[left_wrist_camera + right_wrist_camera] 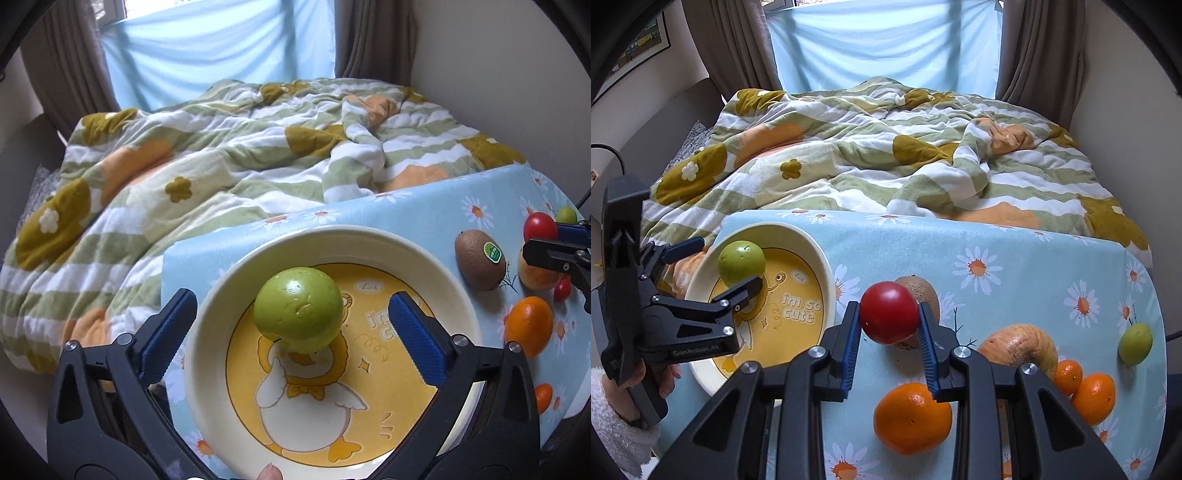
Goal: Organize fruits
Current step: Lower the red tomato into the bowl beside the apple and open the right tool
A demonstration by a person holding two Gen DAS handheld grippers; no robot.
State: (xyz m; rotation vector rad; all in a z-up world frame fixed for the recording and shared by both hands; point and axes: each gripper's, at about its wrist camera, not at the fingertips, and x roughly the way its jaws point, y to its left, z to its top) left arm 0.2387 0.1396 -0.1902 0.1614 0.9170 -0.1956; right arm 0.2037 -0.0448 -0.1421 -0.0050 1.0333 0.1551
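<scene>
- Black arms of the left tool (pixel 293 321) are filling the foreground of the left wrist view, with the blue pads (pixel 417 336) standing wide apart.
- Between those pads, touching neither, a green fruit (pixel 298 309) is sitting inside the cream bowl (pixel 207 332), on the yellow duck picture.
- This fruit is nearly round, so no long axis can be read.
- In the right wrist view, the right tool (pixel 889 320) is clamping a round red fruit (pixel 889 316) between its pads, above the flowered worktop (pixel 1015 243).
- Just behind the red fruit, a brown kiwi (pixel 925 288) is lying on the worktop; its long axis cannot be read from here.
- Below the tool's tips, a large orange (pixel 911 417) is resting on the worktop.
- A person's hand (pixel 661 376) in a fleecy sleeve is gripping the left tool's handle.
</scene>
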